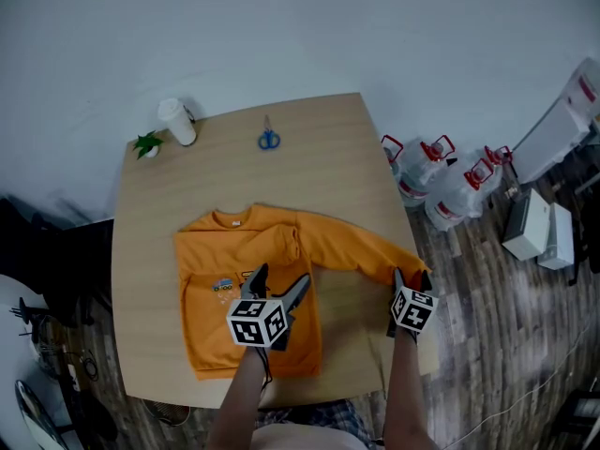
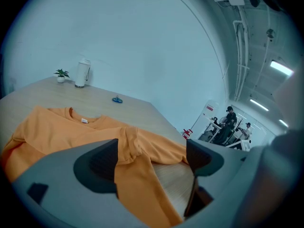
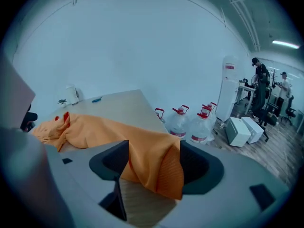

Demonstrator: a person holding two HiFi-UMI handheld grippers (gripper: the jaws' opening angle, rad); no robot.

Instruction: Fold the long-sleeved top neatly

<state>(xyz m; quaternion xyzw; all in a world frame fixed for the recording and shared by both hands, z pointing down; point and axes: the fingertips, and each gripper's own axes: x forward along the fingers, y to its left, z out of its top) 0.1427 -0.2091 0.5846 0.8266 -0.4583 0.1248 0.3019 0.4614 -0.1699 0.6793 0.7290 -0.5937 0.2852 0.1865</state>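
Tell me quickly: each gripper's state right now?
Left gripper: open above the orange top, holding nothing.
Right gripper: open around the sleeve cuff, not clamped.

We are looking at a wooden desk (image 1: 347, 148). An orange top (image 1: 234, 289) is lying flat on its near part, print side up, with one sleeve (image 1: 361, 249) stretching out to the desk's right edge. Far back, blue scissors (image 1: 269, 139) are lying well apart from the top. A white cup (image 1: 176, 122) is standing near the far left corner, and a little green plant (image 1: 148, 144) is sitting just beside it.
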